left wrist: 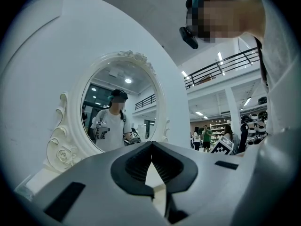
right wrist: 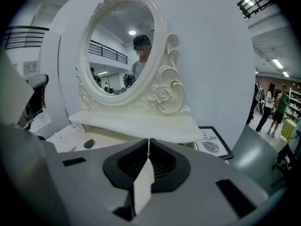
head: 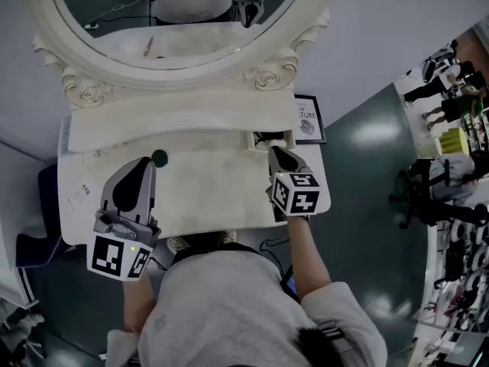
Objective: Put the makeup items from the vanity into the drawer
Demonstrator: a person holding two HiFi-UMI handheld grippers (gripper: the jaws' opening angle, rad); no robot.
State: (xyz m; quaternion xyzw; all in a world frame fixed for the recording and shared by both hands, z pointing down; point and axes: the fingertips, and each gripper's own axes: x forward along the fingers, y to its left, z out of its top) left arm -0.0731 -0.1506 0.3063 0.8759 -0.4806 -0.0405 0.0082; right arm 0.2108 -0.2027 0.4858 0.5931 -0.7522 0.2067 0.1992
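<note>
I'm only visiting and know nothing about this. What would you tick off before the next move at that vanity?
1. Vanity cleared of makeup: not ok. A dark green round item lies on the tabletop.
2. Right gripper free: ok. Its fingers are shut with nothing between them.
3. Left gripper ready to grasp: not ok. Its fingers are shut too and would probably need opening first.
4. Way to the green item: ok. It sits just beyond the left gripper's tip with nothing in between.
5. Drawer open: looks ok, beside the right gripper. What is inside it: cannot tell.
</note>
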